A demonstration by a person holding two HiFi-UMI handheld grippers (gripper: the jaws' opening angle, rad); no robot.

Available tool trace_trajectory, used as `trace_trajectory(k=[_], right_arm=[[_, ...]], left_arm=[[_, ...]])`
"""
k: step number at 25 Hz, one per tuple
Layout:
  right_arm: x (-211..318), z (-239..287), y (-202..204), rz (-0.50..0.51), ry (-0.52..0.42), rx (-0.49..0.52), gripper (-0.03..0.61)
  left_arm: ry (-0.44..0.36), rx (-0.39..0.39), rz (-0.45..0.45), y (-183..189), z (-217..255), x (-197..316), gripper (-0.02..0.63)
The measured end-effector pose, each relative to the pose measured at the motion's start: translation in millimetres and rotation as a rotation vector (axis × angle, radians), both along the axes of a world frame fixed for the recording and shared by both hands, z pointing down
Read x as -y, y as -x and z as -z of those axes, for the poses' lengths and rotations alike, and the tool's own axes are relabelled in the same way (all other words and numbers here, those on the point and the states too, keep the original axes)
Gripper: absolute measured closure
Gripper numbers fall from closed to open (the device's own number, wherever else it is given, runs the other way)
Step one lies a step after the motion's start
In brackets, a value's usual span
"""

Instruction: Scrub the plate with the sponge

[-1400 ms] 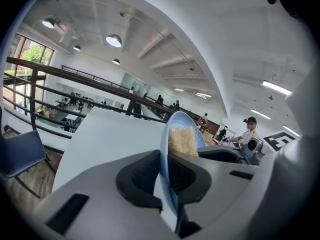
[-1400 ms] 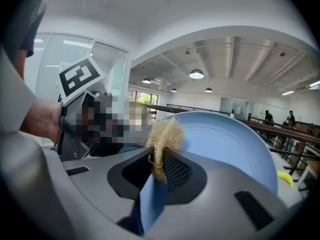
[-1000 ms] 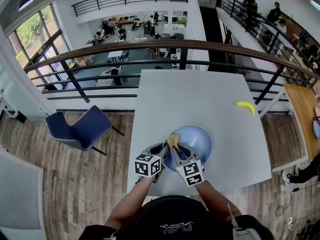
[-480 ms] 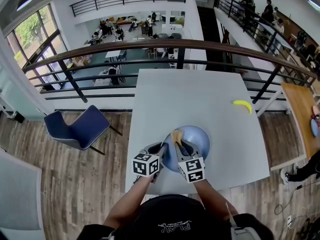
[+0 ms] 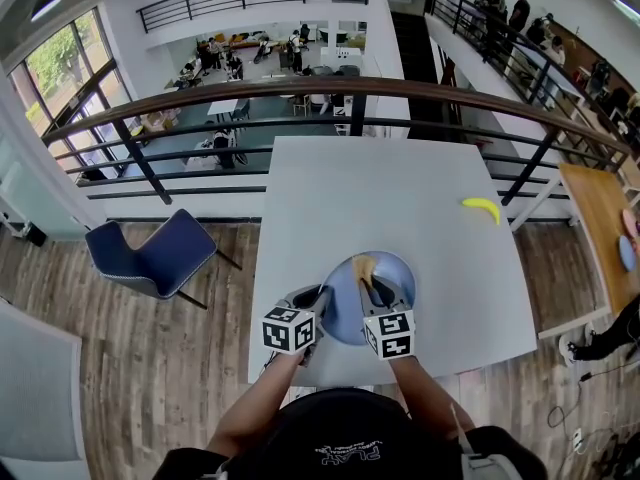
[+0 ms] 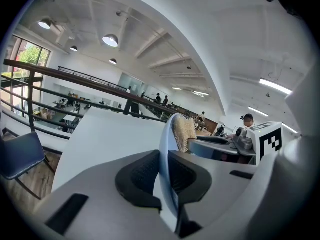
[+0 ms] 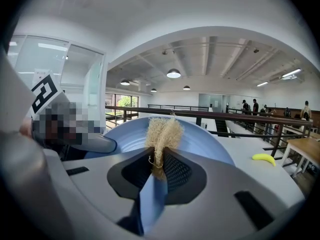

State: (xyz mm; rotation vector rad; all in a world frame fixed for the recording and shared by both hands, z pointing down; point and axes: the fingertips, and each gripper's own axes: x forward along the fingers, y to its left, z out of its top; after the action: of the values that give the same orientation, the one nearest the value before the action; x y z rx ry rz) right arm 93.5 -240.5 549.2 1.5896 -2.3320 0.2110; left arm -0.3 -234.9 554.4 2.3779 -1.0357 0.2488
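I see a yellow banana [image 5: 481,208] near the white table's [image 5: 400,188] right edge and a blue chair [image 5: 150,253] standing off its left side.

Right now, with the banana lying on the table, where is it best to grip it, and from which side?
Grip the banana at its middle, across its width, coming straight down from above. It lies flat on the table, curved, with nothing touching it; its ends taper, so the thicker middle likely gives the steadiest hold.
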Motion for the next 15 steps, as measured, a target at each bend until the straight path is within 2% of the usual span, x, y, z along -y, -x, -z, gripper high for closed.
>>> trace_trajectory(k=[15], right_arm=[[-5.9, -11.6, -36.4, -0.092, 0.012, -0.044, 0.52]], left_arm=[[0.004, -0.009, 0.022, 8.5, -0.4, -7.5, 0.574]])
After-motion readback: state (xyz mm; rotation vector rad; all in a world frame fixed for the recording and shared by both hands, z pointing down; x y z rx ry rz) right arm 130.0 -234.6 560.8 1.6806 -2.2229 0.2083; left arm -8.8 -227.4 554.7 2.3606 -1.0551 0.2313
